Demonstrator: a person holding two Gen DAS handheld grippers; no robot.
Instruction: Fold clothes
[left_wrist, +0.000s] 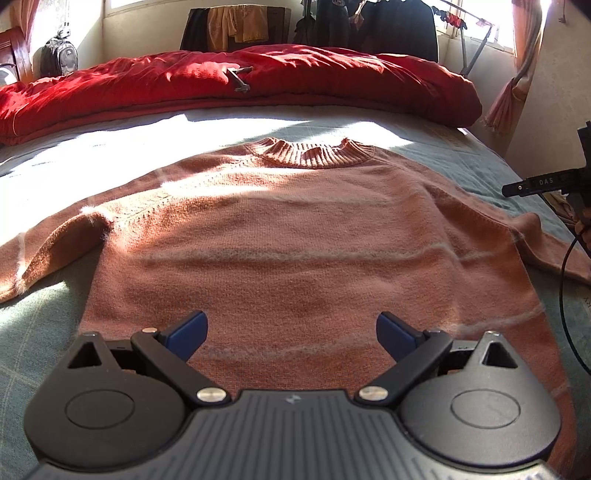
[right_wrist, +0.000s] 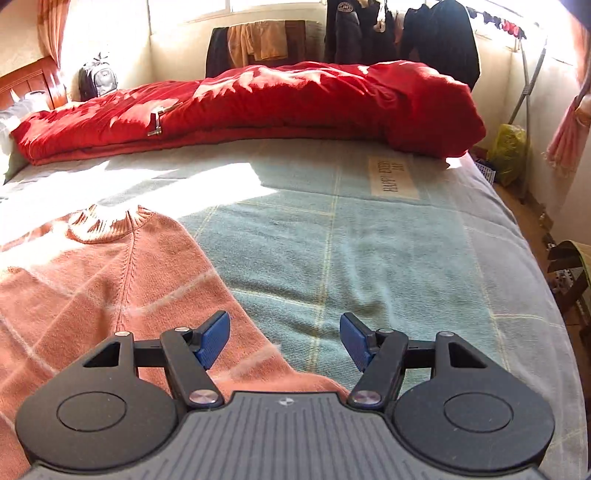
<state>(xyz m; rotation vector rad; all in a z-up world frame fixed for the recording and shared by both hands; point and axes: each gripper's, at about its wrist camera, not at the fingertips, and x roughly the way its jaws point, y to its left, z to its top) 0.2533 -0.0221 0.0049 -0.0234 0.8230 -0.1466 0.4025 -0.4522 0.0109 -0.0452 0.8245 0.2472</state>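
Both my hands tilt down over the bed (right_wrist: 369, 240); my left gripper (left_wrist: 291, 332) gapes wide above the sweater (left_wrist: 277, 229), gripping nothing. My right gripper (right_wrist: 284, 339) gapes over the sleeve (right_wrist: 207, 295) near the bed's right edge, gripping nothing.

Salmon knit sweater (left_wrist: 295, 236) with pale stripes lies flat, unfolded, sleeves spread.

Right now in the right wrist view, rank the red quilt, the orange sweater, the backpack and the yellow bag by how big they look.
1. Red quilt and orange sweater: too alike, and the sweater is nearer.
2. Backpack and yellow bag: both small, too alike.
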